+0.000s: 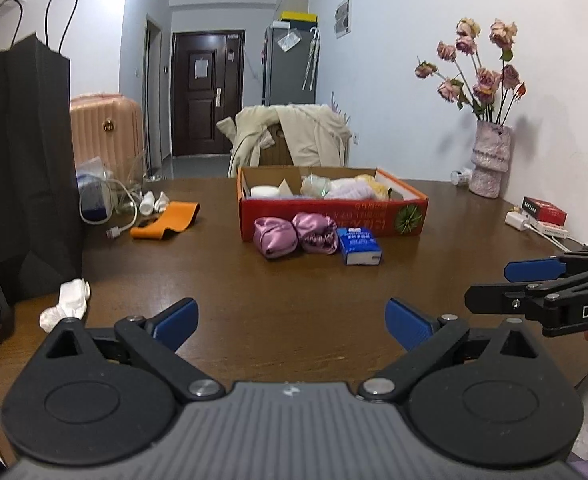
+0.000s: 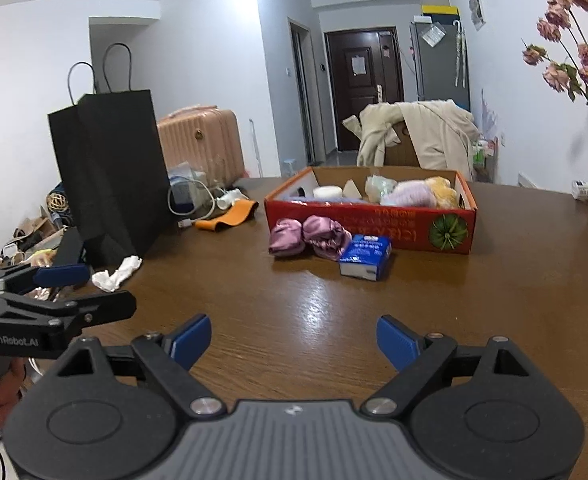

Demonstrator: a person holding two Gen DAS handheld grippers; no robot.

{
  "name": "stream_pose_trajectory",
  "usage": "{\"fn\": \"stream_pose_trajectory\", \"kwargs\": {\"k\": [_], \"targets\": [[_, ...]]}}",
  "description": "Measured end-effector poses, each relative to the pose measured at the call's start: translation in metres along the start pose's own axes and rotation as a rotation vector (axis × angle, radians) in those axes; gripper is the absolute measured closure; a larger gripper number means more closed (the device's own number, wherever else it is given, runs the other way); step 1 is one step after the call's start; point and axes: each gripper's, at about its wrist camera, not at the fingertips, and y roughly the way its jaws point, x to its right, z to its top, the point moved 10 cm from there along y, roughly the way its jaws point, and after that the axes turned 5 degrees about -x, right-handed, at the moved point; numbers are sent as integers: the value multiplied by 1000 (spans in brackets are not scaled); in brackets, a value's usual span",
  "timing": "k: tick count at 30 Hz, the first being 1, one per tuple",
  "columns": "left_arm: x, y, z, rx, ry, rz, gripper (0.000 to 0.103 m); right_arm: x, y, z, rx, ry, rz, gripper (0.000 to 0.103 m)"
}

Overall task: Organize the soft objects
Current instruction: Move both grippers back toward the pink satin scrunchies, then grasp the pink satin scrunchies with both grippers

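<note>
A red cardboard box (image 1: pixel 374 220) (image 2: pixel 406 226) sits mid-table holding soft items: a white roll, a pale green bundle, lilac and yellow fluffy things. In front of it lie two pink satin pouches (image 1: pixel 294 234) (image 2: pixel 308 236) and a blue tissue pack (image 1: pixel 360 245) (image 2: pixel 366 256). A crumpled white cloth (image 1: pixel 68 300) (image 2: pixel 116 272) lies by the black paper bag. An orange band (image 1: pixel 166 220) (image 2: pixel 228 216) lies to the left. My left gripper (image 1: pixel 292 322) is open and empty over the near table. My right gripper (image 2: pixel 294 338) is open and empty, also well short of the objects.
A tall black paper bag (image 1: pixel 22 160) (image 2: pixel 110 168) stands at the table's left, with cables and white items behind it. A vase of dried roses (image 1: pixel 490 156) and a red packet (image 1: pixel 544 210) stand at the right by the wall. A chair with a coat is behind the table.
</note>
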Motion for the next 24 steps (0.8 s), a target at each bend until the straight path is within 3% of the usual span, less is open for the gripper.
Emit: {"fn": "stream_pose_trajectory", "kwargs": {"k": [12, 24], "targets": [[-15, 44, -14, -102, -55, -10, 1, 13, 40, -3, -71, 40, -3, 13], [-23, 108, 6, -154, -77, -26, 1, 26, 99, 21, -108, 43, 2, 14]]}}
